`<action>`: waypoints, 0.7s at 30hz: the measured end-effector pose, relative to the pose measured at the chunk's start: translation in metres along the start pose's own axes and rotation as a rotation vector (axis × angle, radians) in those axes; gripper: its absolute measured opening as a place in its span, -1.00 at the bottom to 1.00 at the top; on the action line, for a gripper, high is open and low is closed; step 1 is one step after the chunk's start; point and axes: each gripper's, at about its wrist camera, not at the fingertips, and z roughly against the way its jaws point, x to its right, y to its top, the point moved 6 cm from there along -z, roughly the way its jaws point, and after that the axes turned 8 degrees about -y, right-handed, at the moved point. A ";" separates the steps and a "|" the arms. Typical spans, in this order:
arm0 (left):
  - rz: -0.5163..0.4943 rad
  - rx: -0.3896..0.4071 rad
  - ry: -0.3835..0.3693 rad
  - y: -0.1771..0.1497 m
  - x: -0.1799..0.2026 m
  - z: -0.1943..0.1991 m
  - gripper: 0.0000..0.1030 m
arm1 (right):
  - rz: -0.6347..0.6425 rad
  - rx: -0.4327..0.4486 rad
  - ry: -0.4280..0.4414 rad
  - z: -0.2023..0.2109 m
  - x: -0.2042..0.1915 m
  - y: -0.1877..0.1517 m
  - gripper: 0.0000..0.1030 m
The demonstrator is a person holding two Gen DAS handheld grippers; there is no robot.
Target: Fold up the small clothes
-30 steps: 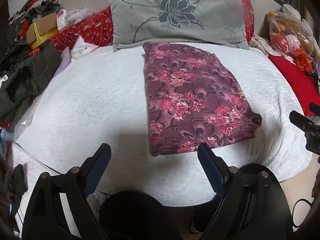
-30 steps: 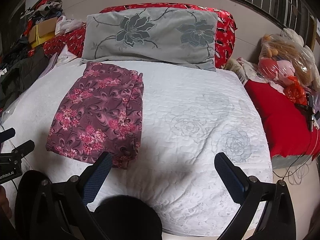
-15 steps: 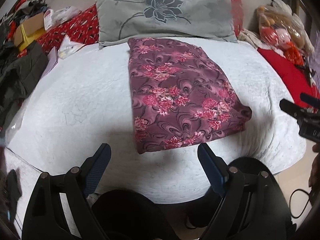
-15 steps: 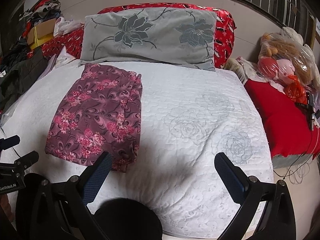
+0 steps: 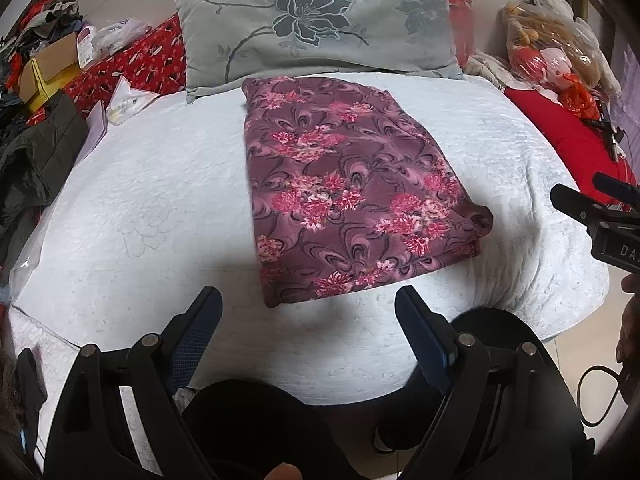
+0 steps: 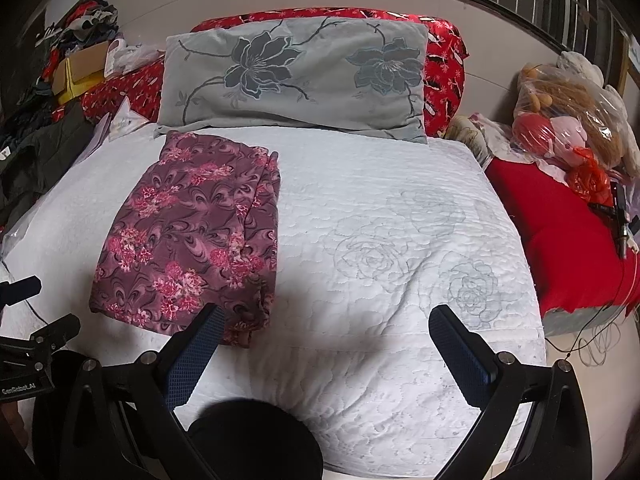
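Note:
A maroon garment with pink flowers lies folded into a flat rectangle on the white quilted bed. It also shows in the right wrist view, on the bed's left half. My left gripper is open and empty, held just short of the garment's near edge. My right gripper is open and empty above the bed, its left finger over the garment's near right corner. The right gripper shows at the right edge of the left wrist view, and the left gripper at the left edge of the right wrist view.
A grey pillow with dark flowers leans on a red bolster at the head. Dark clothes and boxes pile up at the left. A red cushion and a bag of soft toys lie at the right.
The left wrist view has shifted a little, so the garment sits more centred between the fingers. Both grippers stay open. The garment has not moved.

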 end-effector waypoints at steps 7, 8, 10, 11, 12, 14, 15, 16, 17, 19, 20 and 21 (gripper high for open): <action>0.007 0.003 -0.003 0.000 -0.001 0.001 0.73 | -0.001 0.003 0.000 0.001 0.001 0.000 0.99; 0.006 0.004 -0.001 0.000 -0.001 0.001 0.73 | -0.003 0.003 0.000 0.001 0.002 0.000 0.99; 0.005 0.004 0.001 0.000 -0.002 0.002 0.73 | -0.007 0.002 0.000 0.002 0.002 0.000 0.99; 0.008 0.003 -0.001 0.000 -0.001 0.002 0.73 | -0.010 0.003 -0.001 0.003 0.002 0.000 0.99; 0.009 0.002 -0.001 0.000 -0.002 0.002 0.73 | -0.011 0.004 -0.001 0.003 0.003 0.000 0.99; 0.009 0.004 -0.002 0.000 -0.002 0.003 0.73 | -0.010 0.004 -0.001 0.003 0.003 0.000 0.99; 0.008 0.004 -0.001 0.000 -0.002 0.003 0.73 | -0.009 0.005 -0.002 0.004 0.003 0.000 0.99; 0.007 0.005 0.000 0.000 -0.002 0.003 0.73 | -0.010 0.005 0.000 0.003 0.003 0.000 0.99; 0.007 0.006 0.000 0.000 -0.001 0.003 0.73 | -0.009 0.005 0.000 0.003 0.003 0.000 0.99; 0.007 0.006 0.000 -0.001 0.000 0.004 0.73 | -0.009 0.005 0.000 0.004 0.003 0.000 0.99; 0.008 0.006 -0.001 -0.001 0.000 0.005 0.73 | -0.010 0.006 0.001 0.004 0.003 0.000 0.99; 0.009 0.006 -0.001 -0.001 0.000 0.005 0.73 | -0.010 0.006 0.002 0.004 0.003 0.000 0.99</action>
